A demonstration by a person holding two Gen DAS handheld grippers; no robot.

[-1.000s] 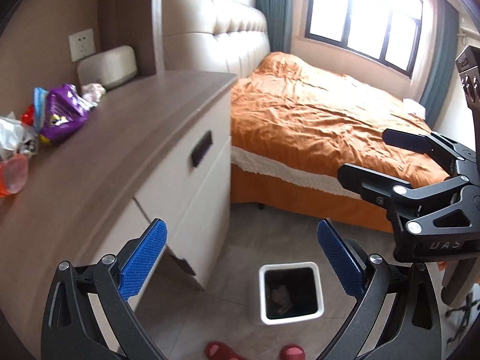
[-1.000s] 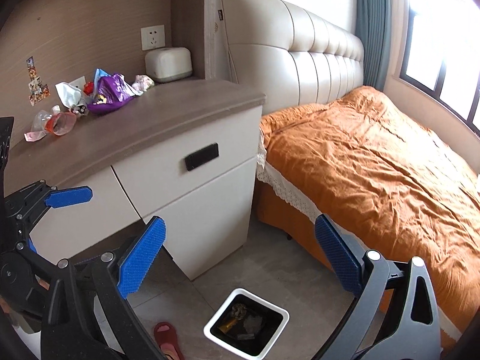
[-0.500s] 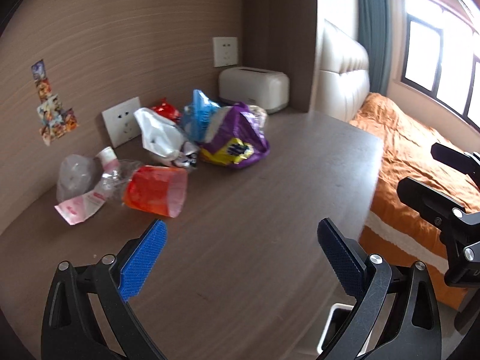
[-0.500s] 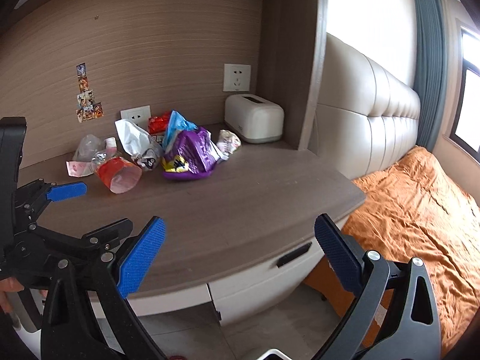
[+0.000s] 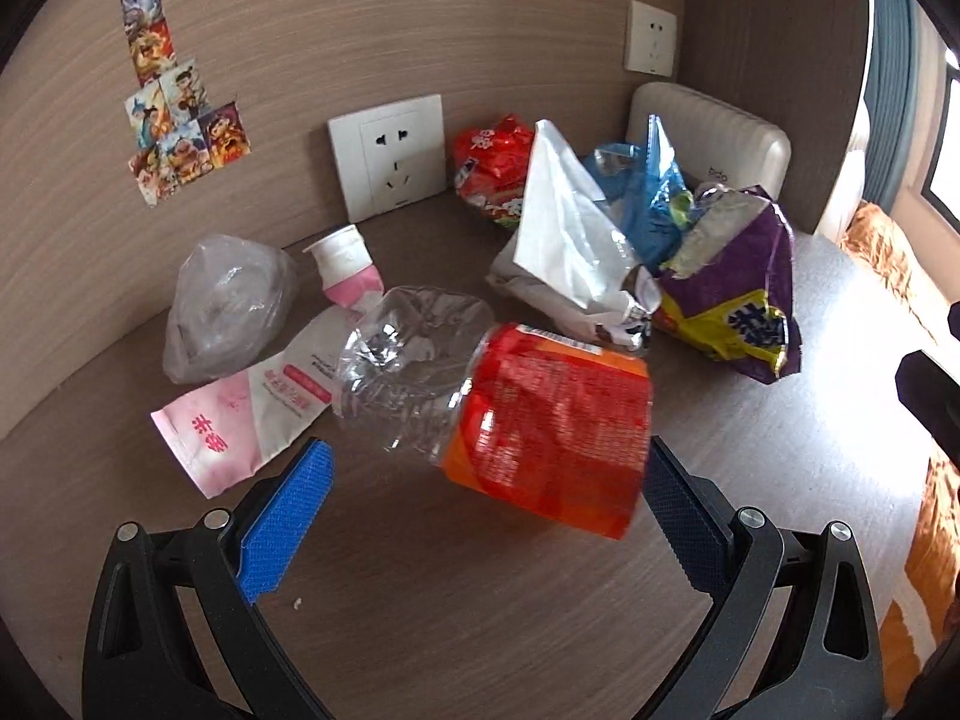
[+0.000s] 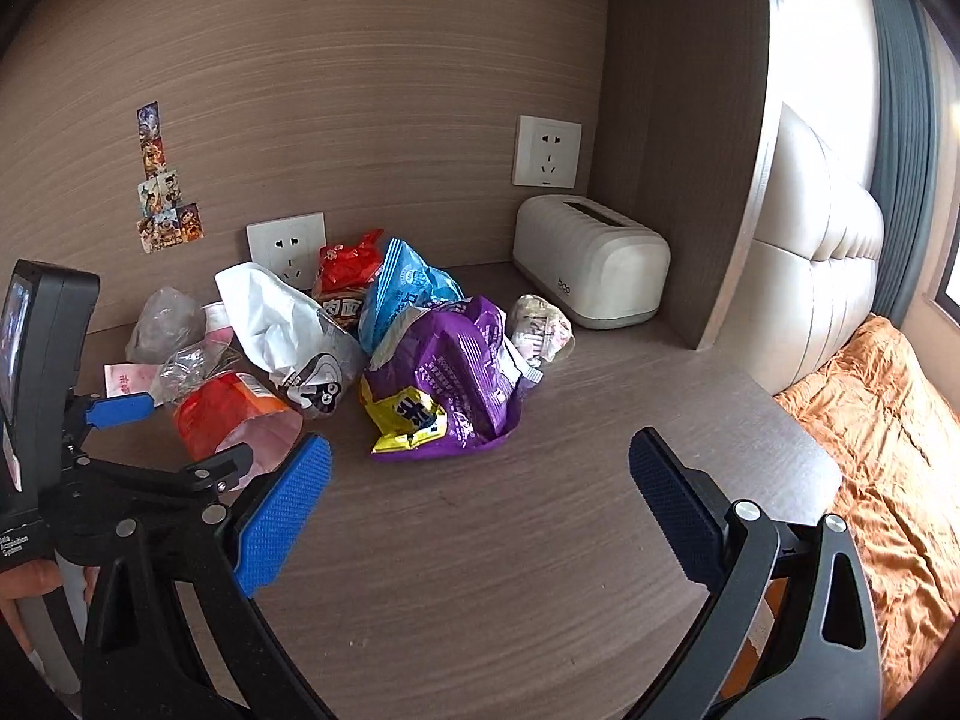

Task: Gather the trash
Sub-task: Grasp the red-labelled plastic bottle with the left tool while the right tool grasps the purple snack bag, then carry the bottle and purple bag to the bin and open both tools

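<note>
Reaching for the crushed bottle (image 5: 492,402) left of the purple bag (image 5: 735,294), we have both jaws spread and empty — every piece of litter is still on the bench (image 6: 510,540).

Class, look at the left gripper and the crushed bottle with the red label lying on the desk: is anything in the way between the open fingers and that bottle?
Nothing visible blocks it. The left gripper is open, and the crushed bottle lies right ahead of its fingers on the desk. The pink-and-white packet lies off to the left, outside that path.
</note>
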